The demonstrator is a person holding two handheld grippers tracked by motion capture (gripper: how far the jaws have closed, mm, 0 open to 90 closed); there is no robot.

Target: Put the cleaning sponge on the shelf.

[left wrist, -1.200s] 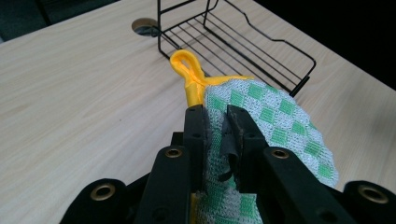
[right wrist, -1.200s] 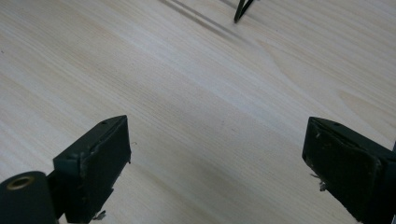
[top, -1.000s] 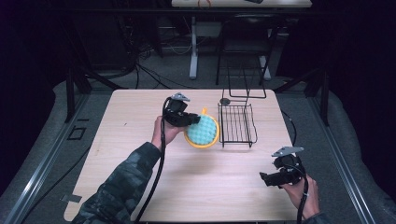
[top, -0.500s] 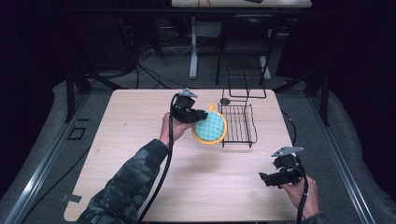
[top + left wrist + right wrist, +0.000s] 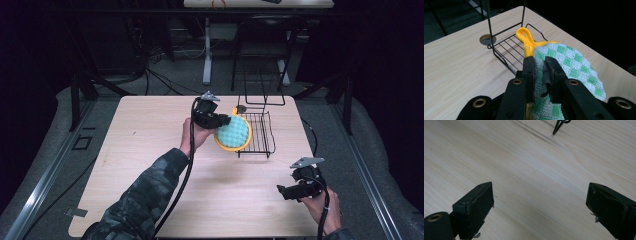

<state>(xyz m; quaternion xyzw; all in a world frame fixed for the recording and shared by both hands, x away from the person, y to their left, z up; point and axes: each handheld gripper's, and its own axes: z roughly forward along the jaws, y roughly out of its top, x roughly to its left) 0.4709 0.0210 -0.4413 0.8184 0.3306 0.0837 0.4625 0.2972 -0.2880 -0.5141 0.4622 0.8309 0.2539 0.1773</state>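
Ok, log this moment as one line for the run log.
left claw: shut on pot holder | pot holder: at wire rack edge | right claw: open, over table

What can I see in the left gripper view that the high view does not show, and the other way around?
Left gripper view alone: the green-and-white check weave of the pot holder, its yellow loop, and how the left claw pinches the cloth between its jaws. A round hole in the table beside the rack is also clear.

High view alone: the right claw low over the table's near right part, both forearms, and the floor around the table.

Both: the pot holder held at the black wire rack on the wooden table.
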